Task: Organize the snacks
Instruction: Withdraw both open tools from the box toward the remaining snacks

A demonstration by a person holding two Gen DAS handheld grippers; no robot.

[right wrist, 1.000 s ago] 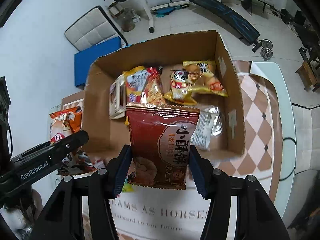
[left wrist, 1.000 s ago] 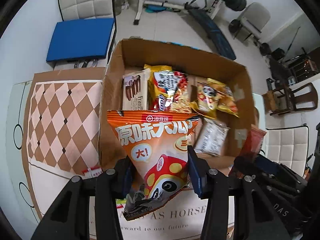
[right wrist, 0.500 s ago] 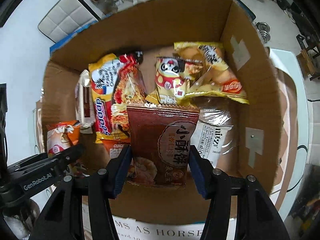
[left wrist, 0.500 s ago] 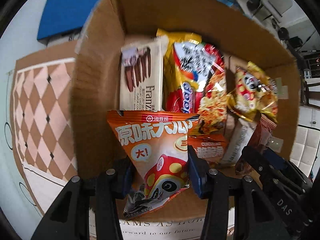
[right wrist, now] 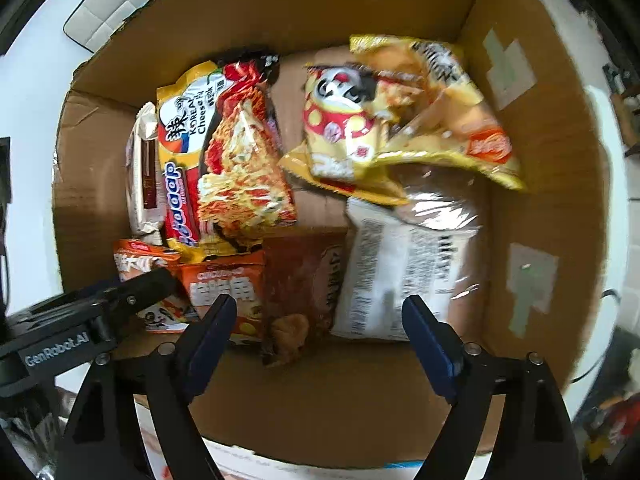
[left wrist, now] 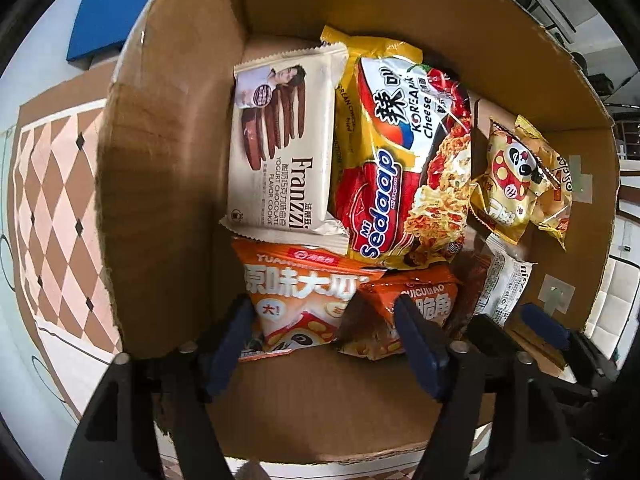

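Both grippers down inside cardboard box (left wrist: 168,168). L gripper (left wrist: 324,320) jaws just opened, pads off the orange snack bag (left wrist: 296,292), which lies on box floor betw. them. R gripper (right wrist: 320,320) jaws just opened too; brown snack bag (right wrist: 300,292) lies loose betw. fingers, near-side row.

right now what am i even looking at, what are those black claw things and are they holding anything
They are two hand-held grippers, each with its own camera looking along its fingers, so each picture is one gripper's view down into a cardboard box of snacks. The left gripper has just opened over an orange snack bag; the right gripper has just opened over a dark red snack bag. Both bags now lie in the box, held by nothing, beside noodles and cookies.
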